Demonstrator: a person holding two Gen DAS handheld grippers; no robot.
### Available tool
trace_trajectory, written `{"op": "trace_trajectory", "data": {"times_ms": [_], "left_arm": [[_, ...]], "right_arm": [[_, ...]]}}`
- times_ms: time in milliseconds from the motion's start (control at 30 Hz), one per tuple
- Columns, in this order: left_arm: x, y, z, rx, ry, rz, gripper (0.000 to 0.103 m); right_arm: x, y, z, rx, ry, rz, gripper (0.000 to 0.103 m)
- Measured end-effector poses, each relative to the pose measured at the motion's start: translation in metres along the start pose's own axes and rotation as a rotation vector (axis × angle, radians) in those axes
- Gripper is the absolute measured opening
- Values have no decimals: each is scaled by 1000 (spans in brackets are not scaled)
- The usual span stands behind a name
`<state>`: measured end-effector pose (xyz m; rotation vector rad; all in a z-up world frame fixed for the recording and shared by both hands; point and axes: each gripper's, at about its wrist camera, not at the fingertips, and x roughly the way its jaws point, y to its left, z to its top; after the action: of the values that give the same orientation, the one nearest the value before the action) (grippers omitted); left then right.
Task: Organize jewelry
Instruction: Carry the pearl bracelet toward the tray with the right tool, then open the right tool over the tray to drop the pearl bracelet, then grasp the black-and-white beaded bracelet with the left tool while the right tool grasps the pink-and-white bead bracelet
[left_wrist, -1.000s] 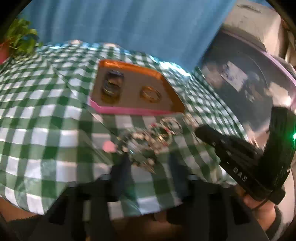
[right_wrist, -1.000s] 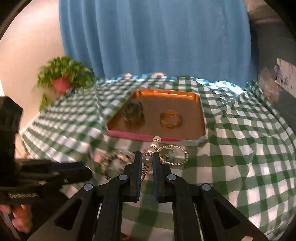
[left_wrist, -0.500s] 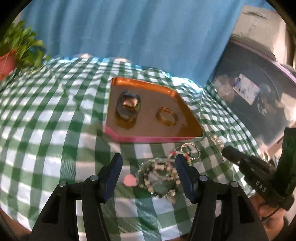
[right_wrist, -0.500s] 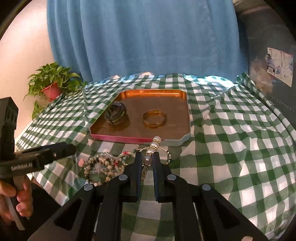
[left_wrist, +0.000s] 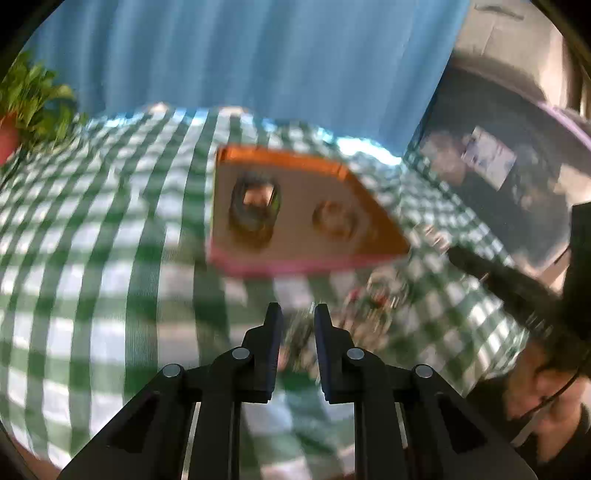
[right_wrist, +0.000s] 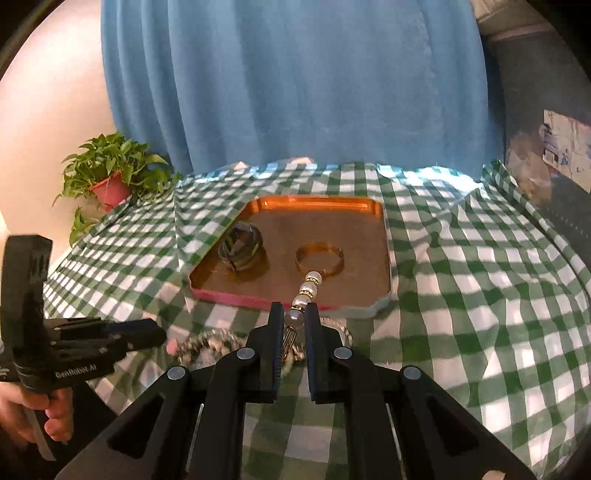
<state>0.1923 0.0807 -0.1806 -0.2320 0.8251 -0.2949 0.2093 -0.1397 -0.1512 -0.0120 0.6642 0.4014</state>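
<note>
Right gripper (right_wrist: 294, 314) fingers pinch pearl strand (right_wrist: 308, 291) above tray (right_wrist: 384, 258) front rim; light, limp, slippery, so grip between beads. Left gripper (left_wrist: 297, 314) fingers just narrowed over blurred bracelet heap (left_wrist: 373, 302) on bench; hold unclear.

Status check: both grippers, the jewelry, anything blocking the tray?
Right gripper shut on pearl bracelet. Left gripper just closing at the bead pile; grip unclear, view blurred. Tray holds gold bangle and dark bracelet; path clear.
</note>
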Motion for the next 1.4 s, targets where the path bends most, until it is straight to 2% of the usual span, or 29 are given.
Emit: {"op": "trace_trajectory", "data": {"times_ms": [133, 233, 433, 667, 700, 733, 767, 900, 1000, 1067, 1133, 1267, 1400], "left_arm": [[9, -8, 30, 32, -41, 10, 17], [23, -7, 44, 17, -32, 5, 17], [54, -3, 41, 19, 5, 24, 17], [71, 0, 38, 32, 40, 28, 17], [72, 0, 38, 32, 45, 27, 17], [72, -1, 38, 31, 48, 28, 17], [72, -1, 37, 29, 52, 39, 18], [60, -7, 35, 43, 43, 60, 21], [45, -12, 31, 25, 27, 57, 33], [34, -15, 27, 18, 9, 62, 51], [22, -17, 21, 15, -14, 75, 59], [0, -17, 2, -12, -49, 97, 69], [-1, -12, -20, -28, -18, 106, 70]], "right_arm": [[15, 7, 23, -12, 4, 6, 9], [32, 10, 34, -56, 25, -12, 9], [88, -6, 30, -28, 121, -24, 9], [108, -16, 25, -20, 160, -18, 12], [110, -17, 25, -14, 163, -25, 24], [111, -17, 24, -7, 165, -36, 48], [109, -19, 24, 2, 157, -39, 57], [87, -18, 25, -3, 88, -43, 60], [67, -15, 22, -14, 51, -56, 63], [52, -12, 19, -12, 31, -51, 65], [38, -8, 15, -14, 12, -43, 67], [6, -1, 4, -33, -27, -39, 71], [-11, -1, -17, -36, 0, -1, 75]]}}
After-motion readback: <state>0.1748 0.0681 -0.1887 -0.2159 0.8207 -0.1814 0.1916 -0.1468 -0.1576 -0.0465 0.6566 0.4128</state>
